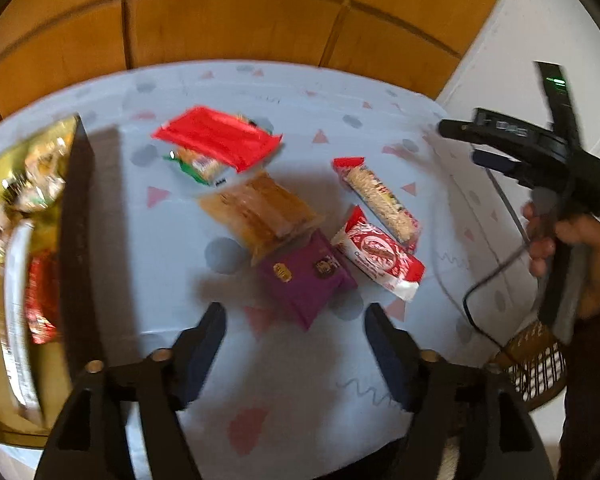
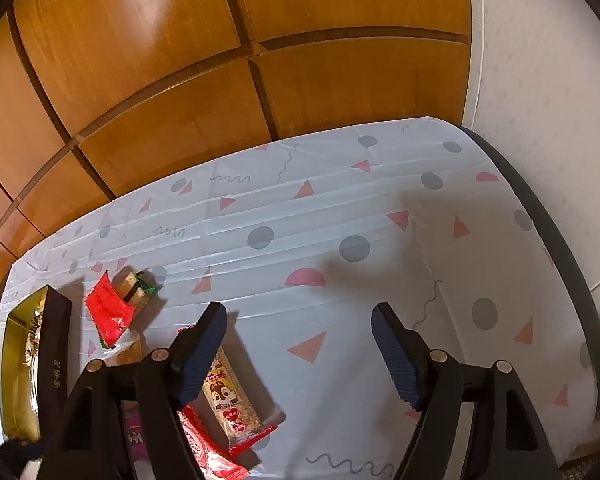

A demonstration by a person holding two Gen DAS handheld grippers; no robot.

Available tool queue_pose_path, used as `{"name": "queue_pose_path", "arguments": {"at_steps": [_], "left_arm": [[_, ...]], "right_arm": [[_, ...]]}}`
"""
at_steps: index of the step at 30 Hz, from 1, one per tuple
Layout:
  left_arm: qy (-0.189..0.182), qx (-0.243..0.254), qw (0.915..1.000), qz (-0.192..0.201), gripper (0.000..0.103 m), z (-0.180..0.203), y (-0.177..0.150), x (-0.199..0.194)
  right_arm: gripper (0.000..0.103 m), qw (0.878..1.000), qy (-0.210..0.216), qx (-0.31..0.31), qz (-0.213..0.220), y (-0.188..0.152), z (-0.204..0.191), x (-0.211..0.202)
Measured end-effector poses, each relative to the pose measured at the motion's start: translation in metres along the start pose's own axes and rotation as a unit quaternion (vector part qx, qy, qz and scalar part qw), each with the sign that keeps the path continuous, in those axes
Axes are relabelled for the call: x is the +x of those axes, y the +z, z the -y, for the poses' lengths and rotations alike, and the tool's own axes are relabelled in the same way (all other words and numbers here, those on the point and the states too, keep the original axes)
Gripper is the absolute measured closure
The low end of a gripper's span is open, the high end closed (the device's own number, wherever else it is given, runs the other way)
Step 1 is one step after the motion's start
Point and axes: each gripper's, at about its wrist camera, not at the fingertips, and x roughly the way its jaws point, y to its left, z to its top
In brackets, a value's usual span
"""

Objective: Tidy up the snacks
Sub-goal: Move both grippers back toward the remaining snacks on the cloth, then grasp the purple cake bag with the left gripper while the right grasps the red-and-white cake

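Far left we have the gold box (image 1: 66, 216), already holding several wrapped snacks (too blurred to name). Our left gripper (image 1: 296, 344) hangs over the patterned tablecloth (image 1: 300, 400), jaws wide, nothing between them. Ahead of it, loose packets wait: the red packet (image 1: 216, 136), the clear bag of brown biscuits (image 1: 260, 210), the purple packet (image 1: 306, 276), the red-and-white wafer bar (image 1: 378, 256) and the long cereal bar (image 1: 382, 198). Over on the right, our right gripper (image 2: 300, 344) is spread open too, empty. We judge the sorting partway: five or so pieces left.
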Motion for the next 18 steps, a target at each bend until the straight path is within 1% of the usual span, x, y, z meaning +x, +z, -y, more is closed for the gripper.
{"name": "queue_pose_path", "arguments": {"at_steps": [3, 4, 7, 12, 15, 18], "left_arm": [[-0.011, -0.041, 0.9989, -0.018, 0.026, 0.000, 0.006, 0.018], [-0.010, -0.047, 0.9987, -0.018, 0.026, 0.000, 0.008, 0.022], [0.000, -0.055, 0.9983, -0.019, 0.021, 0.005, 0.014, 0.033], [0.011, -0.072, 0.9966, -0.037, 0.021, 0.008, 0.023, 0.058], [0.025, -0.077, 0.9963, -0.028, 0.021, 0.010, 0.030, 0.066], [0.030, -0.073, 0.9966, -0.024, 0.024, 0.010, 0.032, 0.069]], "right_arm": [[0.024, 1.000, 0.006, -0.001, -0.001, 0.000, 0.000, 0.000], [0.024, 1.000, 0.008, -0.001, -0.001, 0.000, -0.001, -0.001], [0.023, 1.000, 0.012, -0.004, 0.000, 0.000, -0.002, -0.001], [0.022, 1.000, 0.018, 0.000, 0.001, 0.000, -0.002, -0.002], [0.022, 1.000, 0.019, -0.003, 0.000, 0.000, -0.003, -0.002], [0.022, 1.000, 0.017, -0.011, -0.002, -0.001, -0.006, -0.001]]}}
